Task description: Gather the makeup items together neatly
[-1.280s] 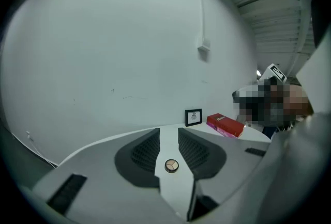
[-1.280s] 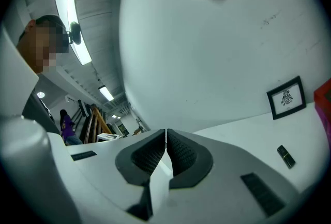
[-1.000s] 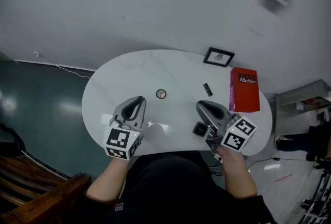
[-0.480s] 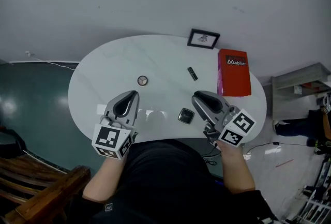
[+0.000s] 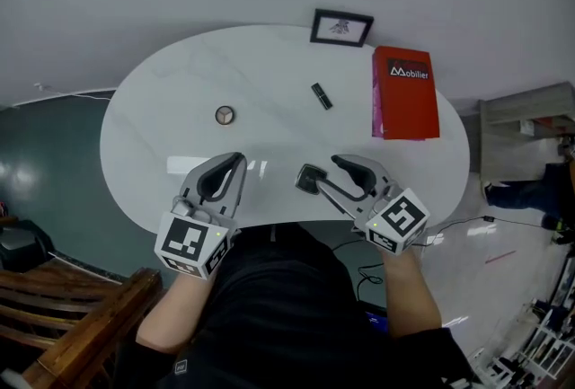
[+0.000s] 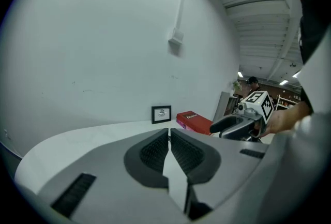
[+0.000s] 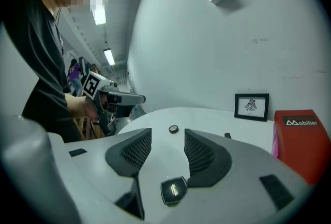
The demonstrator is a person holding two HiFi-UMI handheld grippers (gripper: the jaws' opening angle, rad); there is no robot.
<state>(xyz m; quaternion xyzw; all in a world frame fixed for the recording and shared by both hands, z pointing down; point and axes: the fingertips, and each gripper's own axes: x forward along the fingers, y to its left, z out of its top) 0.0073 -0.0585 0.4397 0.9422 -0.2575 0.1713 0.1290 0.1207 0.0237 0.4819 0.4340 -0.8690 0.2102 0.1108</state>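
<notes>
Too small to identify: round item [image 5: 225, 115], dark stick [image 5: 321, 95].

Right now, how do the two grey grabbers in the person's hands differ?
The left gripper has its jaws pressed together with nothing between them; the right gripper has its jaws apart and opening. The left gripper hovers over bare table, while the right gripper has a small dark square compact lying between its jaws, unpinched. Both are grey and carry a marker cube.
</notes>
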